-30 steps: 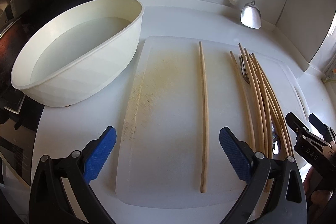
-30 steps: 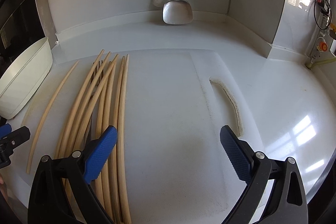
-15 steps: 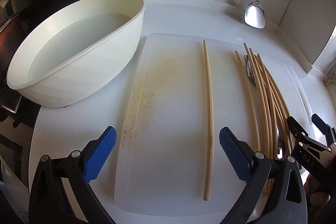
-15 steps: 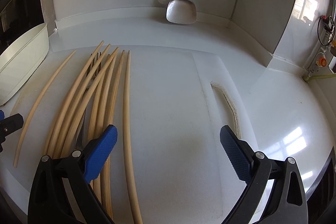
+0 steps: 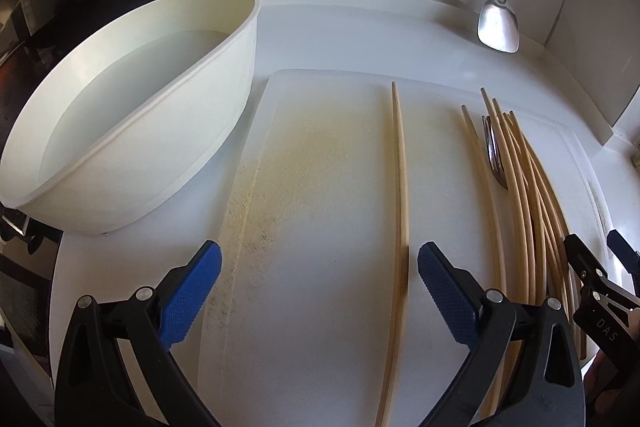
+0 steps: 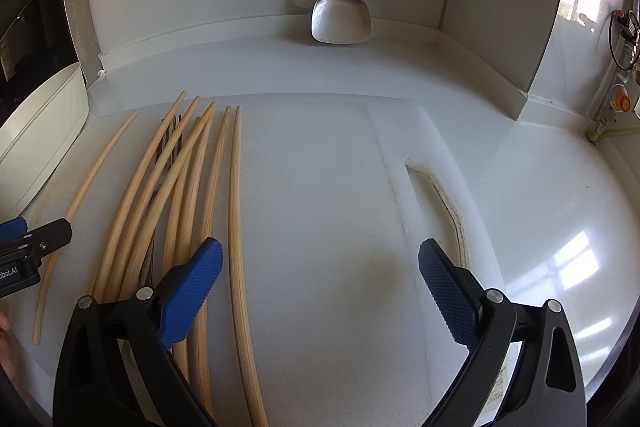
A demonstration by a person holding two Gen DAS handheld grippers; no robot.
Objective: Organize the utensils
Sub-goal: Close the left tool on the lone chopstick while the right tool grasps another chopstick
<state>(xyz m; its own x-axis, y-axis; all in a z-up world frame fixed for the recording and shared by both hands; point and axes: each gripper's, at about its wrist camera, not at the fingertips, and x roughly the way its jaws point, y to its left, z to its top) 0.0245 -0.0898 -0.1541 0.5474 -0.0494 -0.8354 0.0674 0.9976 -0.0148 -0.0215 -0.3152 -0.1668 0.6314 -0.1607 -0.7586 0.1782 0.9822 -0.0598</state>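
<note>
**Two open grippers hover over chopsticks on a kitchen cutting board**

The left gripper (image 5: 319, 273), at 6 o'clock in its own view, has its blue-padded fingers spread wide and holds nothing. A single chopstick (image 5: 401, 187) lies on the white cutting board (image 5: 320, 167), running from 6 toward 12 o'clock just inside the right-hand pad; its near end is cut off by the frame. The right gripper (image 6: 320, 271) is likewise spread and empty, its left pad over a bundle of chopsticks (image 6: 188, 195) whose near ends are hidden behind the gripper body. A metal fork (image 5: 494, 153) lies tangled in that bundle, only its tines clearly visible. At 9 o'clock of the left view a cream oval tub (image 5: 132, 115) stands just beside the board. Farther back, at 1 o'clock, a steel spatula (image 5: 499, 27) hangs against the wall, its handle top cropped out.
</note>
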